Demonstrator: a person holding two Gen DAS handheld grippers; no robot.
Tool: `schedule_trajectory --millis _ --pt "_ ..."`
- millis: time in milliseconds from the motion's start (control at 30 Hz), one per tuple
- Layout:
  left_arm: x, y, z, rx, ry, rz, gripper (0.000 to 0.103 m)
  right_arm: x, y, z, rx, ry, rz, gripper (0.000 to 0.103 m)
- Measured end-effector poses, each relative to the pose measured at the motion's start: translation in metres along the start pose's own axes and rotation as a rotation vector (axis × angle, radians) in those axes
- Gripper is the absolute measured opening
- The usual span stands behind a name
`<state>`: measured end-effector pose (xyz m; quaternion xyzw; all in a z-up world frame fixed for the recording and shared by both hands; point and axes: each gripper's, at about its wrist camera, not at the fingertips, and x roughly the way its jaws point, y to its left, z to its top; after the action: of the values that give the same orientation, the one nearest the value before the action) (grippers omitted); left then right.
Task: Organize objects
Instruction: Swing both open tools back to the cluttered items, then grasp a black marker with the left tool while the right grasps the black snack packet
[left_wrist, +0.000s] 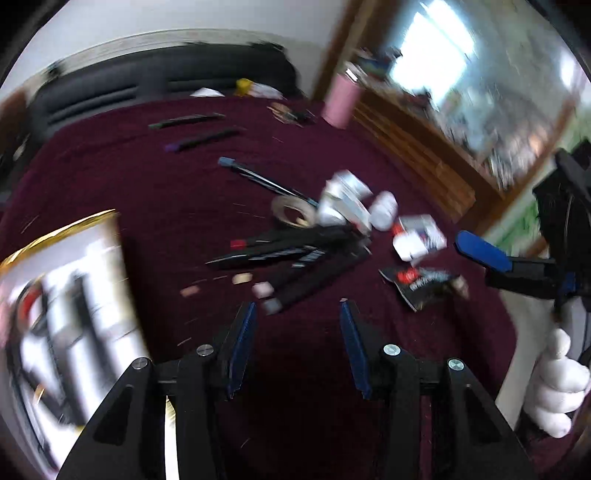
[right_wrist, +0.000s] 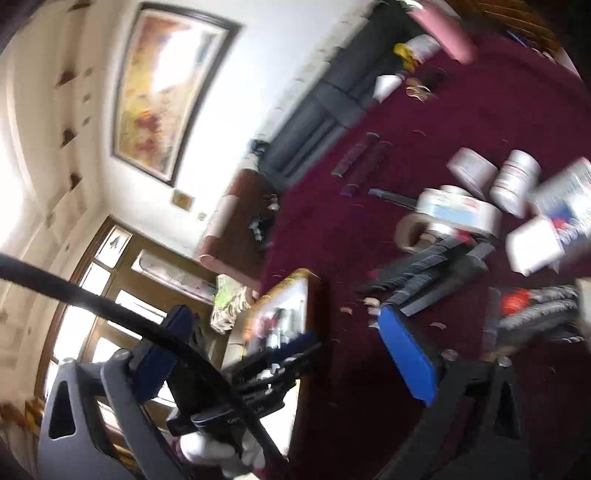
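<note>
- The left gripper (left_wrist: 297, 306) is hovering with its jaws partly apart, nothing between them; the right gripper (right_wrist: 280, 354) is standing wide apart, also empty.
- The markers (left_wrist: 295, 254), tape roll (left_wrist: 293, 214) and white jars (left_wrist: 347, 199) are lying heaped at twelve o'clock of the left gripper on the maroon cloth (left_wrist: 147, 192).
- The box (left_wrist: 62, 314) is sitting at nine o'clock; most sorting is seemingly remaining.

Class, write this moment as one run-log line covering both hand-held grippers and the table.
left hand-held gripper: open, empty | right hand-held gripper: open wide, empty | dark pens, tape roll, white jars: cluttered on maroon cloth
</note>
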<state>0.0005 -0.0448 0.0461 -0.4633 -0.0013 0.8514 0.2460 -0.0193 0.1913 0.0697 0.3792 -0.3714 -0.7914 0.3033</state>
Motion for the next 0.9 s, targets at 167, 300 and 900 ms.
schedule_trajectory --millis 167,300,900 --pt "0.065 -0.028 0.016 0.115 0.084 0.12 0.041 -0.029 -0.045 -0.007 0.065 -0.035 -0.075 0.1" --pt "0.079 -0.037 0.014 0.149 0.134 0.07 0.04 -0.046 -0.07 -0.004 0.099 -0.059 -0.084 0.1" --pt "0.099 -0.111 -0.012 0.411 0.188 0.067 0.041 -0.072 -0.084 0.001 0.065 -0.082 -0.131 0.1"
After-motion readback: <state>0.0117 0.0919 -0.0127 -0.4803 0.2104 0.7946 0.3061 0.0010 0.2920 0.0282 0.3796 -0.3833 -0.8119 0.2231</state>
